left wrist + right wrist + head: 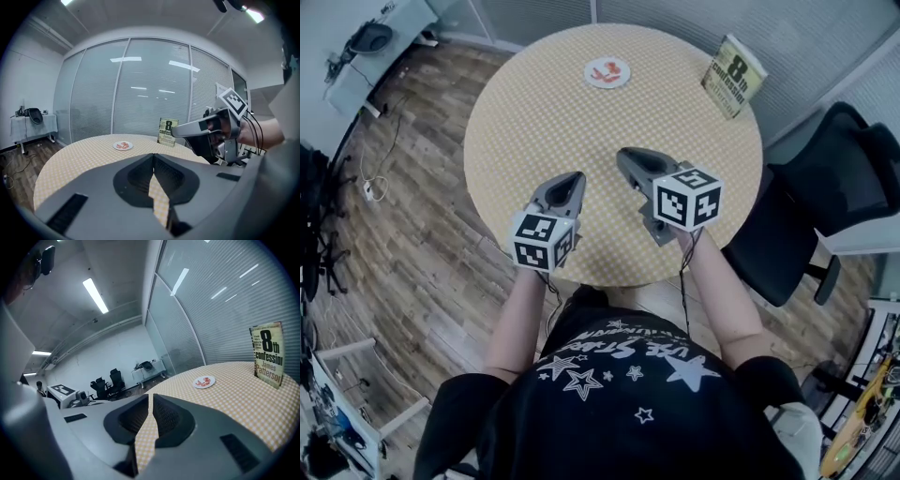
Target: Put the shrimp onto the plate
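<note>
counts: one plate (pixel 607 72), one book (pixel 733 75), two grippers | shrimp (pixel 607 70): on the plate at the tabletop's (pixel 534 131) far edge, heading too small to tell | left gripper (pixel 575 178): fingers pressed together, empty | right gripper (pixel 625 155): fingers nearly touching, empty | both well apart from the plate | book upright, right of the plate

My counter (pixel 534 122) — yellow-and-white check. The plate (pixel 620 79) is white, the shrimp (pixel 606 70) orange-red. The book (pixel 733 75): pale yellow cover, black print. My left claw (pixel 575 178) and right claw (pixel 626 155) — grey, with black-and-white marker cubes. The floor (pixel 431 253): brown.
</note>
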Available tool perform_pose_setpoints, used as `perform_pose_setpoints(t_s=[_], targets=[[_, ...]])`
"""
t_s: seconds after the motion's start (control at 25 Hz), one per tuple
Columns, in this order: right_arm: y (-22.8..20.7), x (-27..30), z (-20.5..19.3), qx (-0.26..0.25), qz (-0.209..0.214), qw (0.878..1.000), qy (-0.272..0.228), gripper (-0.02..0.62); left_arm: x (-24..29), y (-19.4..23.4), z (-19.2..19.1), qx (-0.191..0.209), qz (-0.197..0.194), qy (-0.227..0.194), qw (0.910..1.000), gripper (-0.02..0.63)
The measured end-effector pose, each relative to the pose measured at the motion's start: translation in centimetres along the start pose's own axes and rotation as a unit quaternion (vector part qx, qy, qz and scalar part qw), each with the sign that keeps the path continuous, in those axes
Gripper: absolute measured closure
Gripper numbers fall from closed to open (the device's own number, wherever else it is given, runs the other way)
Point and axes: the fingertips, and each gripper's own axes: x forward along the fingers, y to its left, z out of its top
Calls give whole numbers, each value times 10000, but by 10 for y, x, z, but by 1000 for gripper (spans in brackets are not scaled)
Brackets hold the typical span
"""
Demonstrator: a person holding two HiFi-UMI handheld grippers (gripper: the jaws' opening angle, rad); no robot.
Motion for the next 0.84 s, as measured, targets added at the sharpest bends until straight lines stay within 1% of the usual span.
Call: perform_pose_setpoints(t_s=[0.36, 0.56, 0.84], targets=[[25, -66, -9, -129, 176, 9995, -226, 549, -37, -62, 5, 125, 205, -231, 9994, 600], [46, -113, -26, -185, 326, 9988, -314, 549, -67, -109, 0, 188, 269, -374, 9988, 600], [79, -180, -53, -236, 489, 9978, -367, 549, -106, -176, -12, 216, 302, -469, 9982, 600]])
